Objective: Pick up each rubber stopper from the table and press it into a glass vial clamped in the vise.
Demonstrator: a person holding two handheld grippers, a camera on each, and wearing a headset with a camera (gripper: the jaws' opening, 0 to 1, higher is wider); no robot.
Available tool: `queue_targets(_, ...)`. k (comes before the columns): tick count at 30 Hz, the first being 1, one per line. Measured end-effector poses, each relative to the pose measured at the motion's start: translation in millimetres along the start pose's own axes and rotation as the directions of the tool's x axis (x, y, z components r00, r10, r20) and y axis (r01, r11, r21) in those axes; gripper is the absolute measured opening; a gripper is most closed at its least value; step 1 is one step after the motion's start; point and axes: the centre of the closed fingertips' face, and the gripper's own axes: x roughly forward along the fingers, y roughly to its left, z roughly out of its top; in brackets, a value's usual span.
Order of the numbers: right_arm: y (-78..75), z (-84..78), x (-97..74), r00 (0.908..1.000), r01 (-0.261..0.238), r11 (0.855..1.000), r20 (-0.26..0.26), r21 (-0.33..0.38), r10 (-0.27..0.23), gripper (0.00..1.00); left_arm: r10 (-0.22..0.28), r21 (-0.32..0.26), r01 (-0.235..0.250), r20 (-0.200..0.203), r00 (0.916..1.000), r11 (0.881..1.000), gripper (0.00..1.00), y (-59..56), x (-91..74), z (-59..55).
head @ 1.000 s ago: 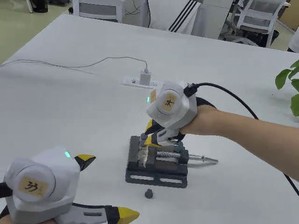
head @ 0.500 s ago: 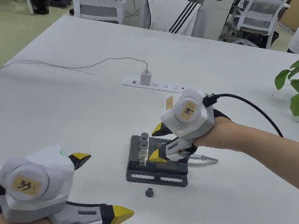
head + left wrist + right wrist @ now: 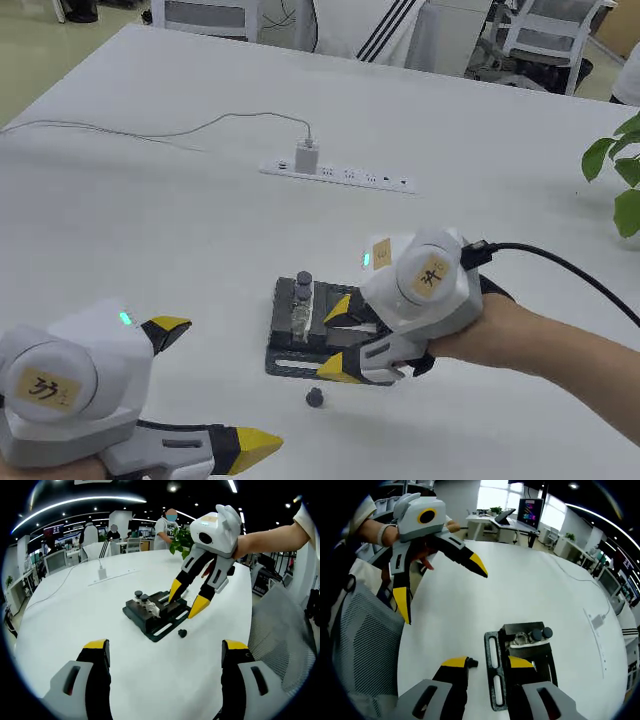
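A black vise (image 3: 285, 360) sits mid-table and clamps a row of glass vials (image 3: 300, 318). Dark rubber stoppers (image 3: 304, 281) cap two of them; in the right gripper view the stoppers (image 3: 541, 632) sit beside a vial (image 3: 522, 639) with an open mouth. One loose stopper (image 3: 315, 398) lies on the table just in front of the vise. My right gripper (image 3: 337, 340) hovers open over the vise's near right side with nothing between its jaws; the loose stopper (image 3: 472, 663) lies by its left jaw. My left gripper (image 3: 215, 385) is open and empty at the near left.
A white power strip (image 3: 335, 175) with a charger and a cable lies further back on the white table (image 3: 150, 220). Green plant leaves (image 3: 620, 170) reach in at the right edge. Chairs stand beyond the far side.
My right gripper has come off the vial top, opened, and moved down and right to the vise's near side. A stopper now sits on that vial. The left gripper stays low.
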Motion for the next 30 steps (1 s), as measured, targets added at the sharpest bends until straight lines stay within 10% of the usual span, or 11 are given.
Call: queue_targets(30,20.9,-22.8,28.9,0.9945,-0.094,0.989,-0.034,0.117,0.099,0.0,-0.016,-0.03,0.016,0.001,0.9999,0.999,0.88,-8.0,-0.1,-8.9)
